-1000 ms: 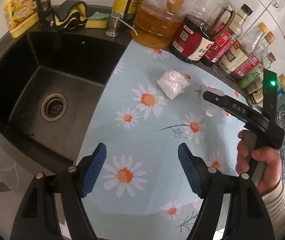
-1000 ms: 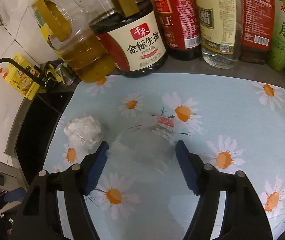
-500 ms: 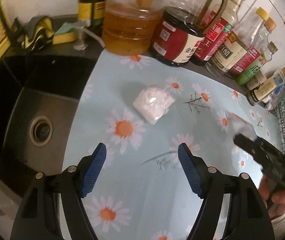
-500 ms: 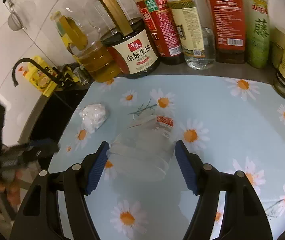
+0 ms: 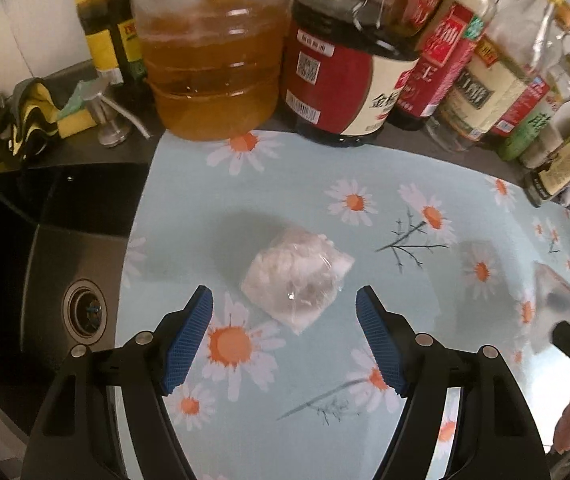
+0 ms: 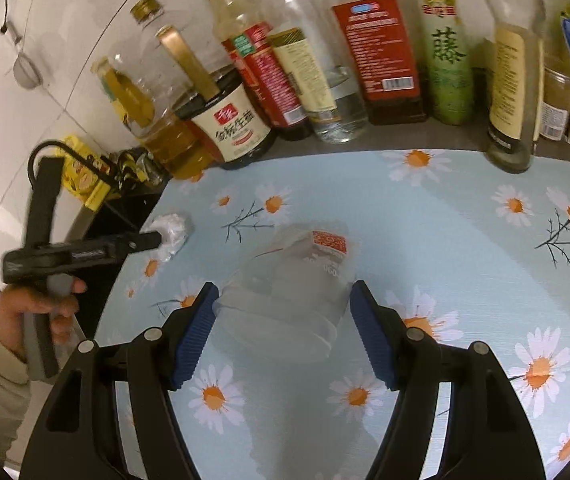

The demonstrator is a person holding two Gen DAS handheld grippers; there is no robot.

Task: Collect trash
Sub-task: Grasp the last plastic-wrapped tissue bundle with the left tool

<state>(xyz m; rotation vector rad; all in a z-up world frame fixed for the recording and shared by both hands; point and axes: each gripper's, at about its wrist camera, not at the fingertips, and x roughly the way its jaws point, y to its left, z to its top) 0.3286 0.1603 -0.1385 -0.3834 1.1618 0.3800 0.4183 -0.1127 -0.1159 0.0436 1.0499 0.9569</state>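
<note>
The left claw (image 5: pixel 284 308), spread wide, has closed in on the crumpled white plastic wad (image 5: pixel 297 279); the right claw (image 6: pixel 281 304), open, brackets a clear plastic cup (image 6: pixel 285 300) on the daisy-print bench (image 6: pixel 445 240) beside a black sink (image 5: pixel 45 260).

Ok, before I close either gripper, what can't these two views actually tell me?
- Left wrist view: whether the fingers touch the white wad; the angle hides any gap above the daisy mat.
- Right wrist view: the crushed clear cup is blurred and see-through, so contact with the right gripper is unclear.
- Both views: no trash bin; bottle tops are cut off.
</note>
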